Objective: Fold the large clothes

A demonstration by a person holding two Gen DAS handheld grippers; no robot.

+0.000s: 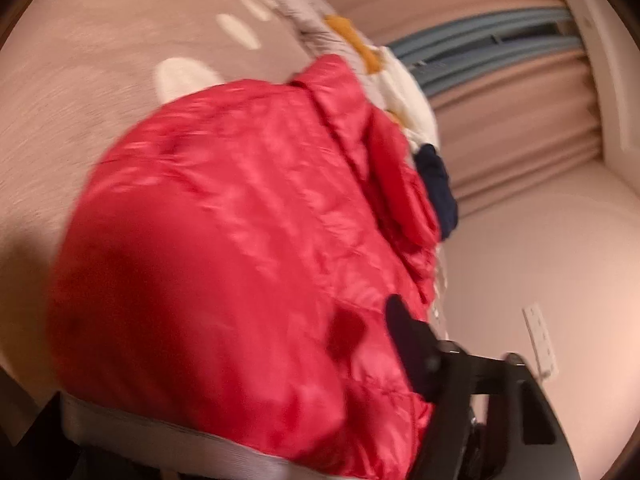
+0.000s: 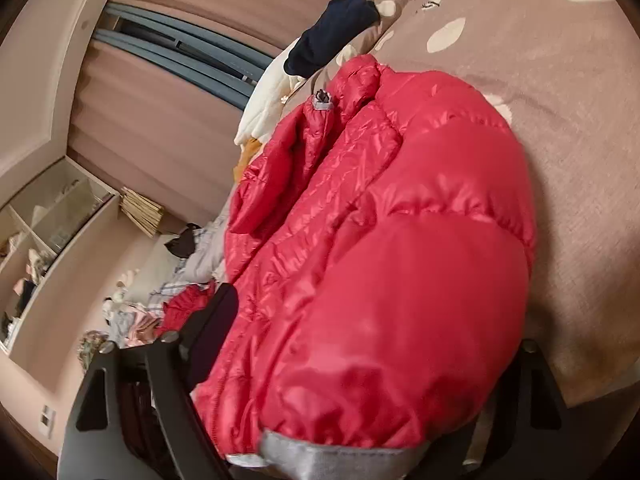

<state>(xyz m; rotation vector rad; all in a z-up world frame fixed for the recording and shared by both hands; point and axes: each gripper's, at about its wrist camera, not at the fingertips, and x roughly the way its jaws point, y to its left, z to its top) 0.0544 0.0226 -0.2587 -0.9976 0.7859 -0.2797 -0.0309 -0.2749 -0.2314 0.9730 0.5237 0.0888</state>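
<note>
Both wrists: puffy, shiny red jacket [image 2: 380,264]

Broad bed surface under a dusty-pink cover [image 2: 560,128] scattered with pale cream oval spots, slightly creased; on it, bulking across the middle, a glossy red quilted puffer jacket with a grey hem band [image 2: 384,240], also seen from the other side [image 1: 240,232]; just beyond the collar end, along the bed's far edge, a dark navy rolled garment [image 2: 332,28] beside a cream-white padded garment with mustard patches [image 2: 268,100]; same pair in the left view, navy [image 1: 436,188] just beside cream-white [image 1: 404,92]; farther along that edge, a pale grey crumpled fabric [image 1: 292,0], blurred.
</note>
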